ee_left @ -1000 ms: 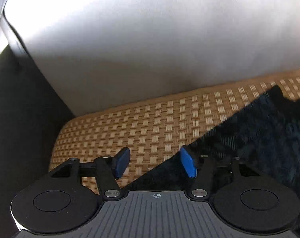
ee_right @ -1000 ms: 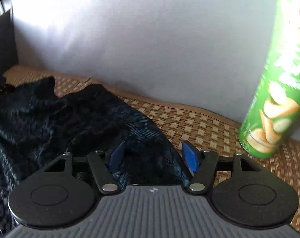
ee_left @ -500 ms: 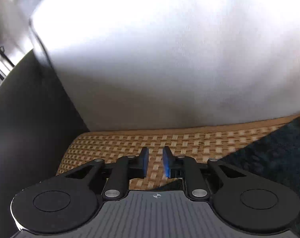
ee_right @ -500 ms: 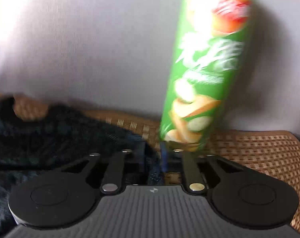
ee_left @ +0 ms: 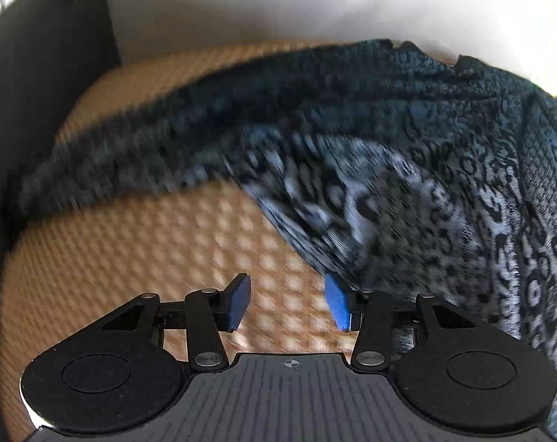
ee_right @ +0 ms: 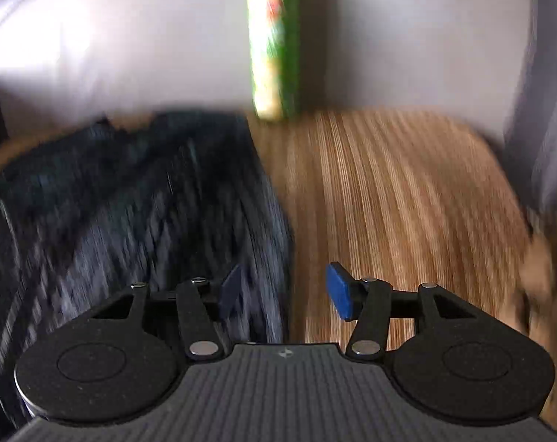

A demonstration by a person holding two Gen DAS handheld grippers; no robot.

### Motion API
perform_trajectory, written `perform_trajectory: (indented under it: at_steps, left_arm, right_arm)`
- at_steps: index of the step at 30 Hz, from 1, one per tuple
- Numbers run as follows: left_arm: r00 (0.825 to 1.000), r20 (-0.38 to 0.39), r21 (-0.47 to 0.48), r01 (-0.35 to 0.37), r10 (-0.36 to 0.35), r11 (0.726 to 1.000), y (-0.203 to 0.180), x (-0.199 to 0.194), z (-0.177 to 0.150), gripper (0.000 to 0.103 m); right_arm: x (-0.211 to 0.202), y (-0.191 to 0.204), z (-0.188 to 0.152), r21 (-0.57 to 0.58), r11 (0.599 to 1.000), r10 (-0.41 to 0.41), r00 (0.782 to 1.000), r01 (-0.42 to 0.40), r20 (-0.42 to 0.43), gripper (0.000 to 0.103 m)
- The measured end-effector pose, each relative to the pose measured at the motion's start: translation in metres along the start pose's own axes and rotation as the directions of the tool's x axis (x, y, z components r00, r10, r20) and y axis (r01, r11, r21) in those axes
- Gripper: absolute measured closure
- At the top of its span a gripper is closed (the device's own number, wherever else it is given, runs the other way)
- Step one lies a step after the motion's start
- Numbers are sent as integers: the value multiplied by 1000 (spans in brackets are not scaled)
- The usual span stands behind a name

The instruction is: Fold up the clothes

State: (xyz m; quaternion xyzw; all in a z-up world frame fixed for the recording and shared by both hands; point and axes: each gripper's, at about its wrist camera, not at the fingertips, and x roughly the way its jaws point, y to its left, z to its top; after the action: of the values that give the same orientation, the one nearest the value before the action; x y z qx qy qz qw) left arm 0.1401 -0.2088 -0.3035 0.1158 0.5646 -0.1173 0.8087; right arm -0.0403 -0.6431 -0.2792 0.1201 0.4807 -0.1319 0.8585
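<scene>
Left gripper [ee_left: 287,302]: jaws apart and opening wider. Nothing between the blue pads, only bare woven mat seen through the gap. Right pad [ee_left: 336,302] just beside the edge of the cloth; touching or not, cannot tell.

Cloth, left view [ee_left: 407,154]: dark blue with a pale, spotty pattern. Spread over the middle and right of the picture, bunched in soft folds, one long dark arm of it stretching off to the left. Lying on the woven mat [ee_left: 131,258].

Right gripper [ee_right: 284,296]: jaws apart and opening wider too. Right edge of the cloth showing in the gap, close to the left pad [ee_right: 231,291], mat beside the right pad. No pad pressing on the cloth.

Cloth, right view [ee_right: 131,199]: on the left half of the picture, very blurred, its straight edge running down the middle toward the gripper.

Only in the left view: the pale pattern on the cloth, clear enough to see. Also a dark wall [ee_left: 38,92] on the left side of the mat.

Only in the right view: a tall green tube [ee_right: 274,44] standing upright at the back, against the grey cushion [ee_right: 131,37], just past the far corner of the cloth. Also a wide bare part of the mat [ee_right: 389,191] on the right.
</scene>
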Motion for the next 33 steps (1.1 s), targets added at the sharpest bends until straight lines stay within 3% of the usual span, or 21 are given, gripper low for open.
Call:
perform_trajectory:
  at_steps: [5, 6, 7, 8, 11, 13, 15, 17, 18, 19, 20, 21, 23, 24, 25, 28, 33]
  left_arm:
    - [999, -18, -31, 43, -44, 999, -13, 11, 5, 46]
    - [998, -22, -36, 52, -52, 998, -14, 13, 7, 83]
    - [998, -26, -42, 60, -61, 997, -16, 15, 8, 103]
    - [997, -30, -48, 69, -70, 996, -17, 17, 10, 103]
    - [998, 2, -90, 69, -69, 994, -11, 11, 17, 103]
    - [998, 21, -92, 62, -61, 994, -7, 8, 21, 103]
    - [999, 26, -87, 45, -43, 995, -5, 7, 20, 98]
    - [999, 27, -85, 25, -22, 996, -3, 7, 18, 79]
    - [1000, 24, -91, 17, -14, 996, -1, 3, 15, 78]
    - [1000, 20, -96, 18, -16, 995, 1, 0, 10, 77]
    - [1000, 15, -102, 19, -18, 995, 3, -2, 6, 77]
    - [1000, 10, -99, 29, -28, 995, 4, -7, 0, 74]
    - [998, -5, -87, 56, -56, 995, 6, -15, -11, 64]
    - [997, -16, -78, 73, -75, 994, 7, -20, -18, 53]
    - [996, -23, -71, 90, -91, 993, 7, -27, -26, 47]
    - [993, -52, -55, 106, -109, 993, 5, -46, -52, 46]
    - [996, -56, -79, 69, -73, 995, 2, -77, -96, 45]
  right_arm:
    - [9, -8, -43, 14, 999, -29, 995, 31, -94, 46]
    - [11, -7, -45, 9, 1000, -16, 994, 17, -105, 49]
    - [13, -5, -44, 3, 1000, 10, 993, -9, -119, 73]
    - [13, -6, -40, -1, 1000, 9, 993, -9, -115, 99]
    - [3, -16, -16, -2, 996, -84, 996, 84, -41, 102]
    - [-3, -28, 2, 22, 985, -173, 985, 172, 22, 101]
    - [-8, -53, 25, 128, 931, -355, 927, 341, 116, 101]
    - [-12, -74, 42, 247, 843, -525, 831, 479, 182, 99]
    - [-12, -81, 48, 281, 800, -588, 786, 530, 191, 96]
    - [-13, -83, 51, 290, 777, -619, 761, 558, 195, 94]
    - [-15, -83, 52, 288, 776, -622, 757, 561, 199, 85]
    - [-21, -79, 51, 282, 786, -610, 763, 550, 211, 69]
    - [-43, -59, 40, 242, 832, -553, 783, 499, 285, 49]
    - [-59, -45, 30, 212, 857, -515, 790, 470, 331, 42]
    - [-76, -31, 20, 175, 890, -456, 811, 421, 368, 39]
    - [-122, 10, -16, 49, 965, -256, 876, 259, 408, 35]
    - [-186, 64, -77, -85, 990, -68, 917, 110, 394, 35]
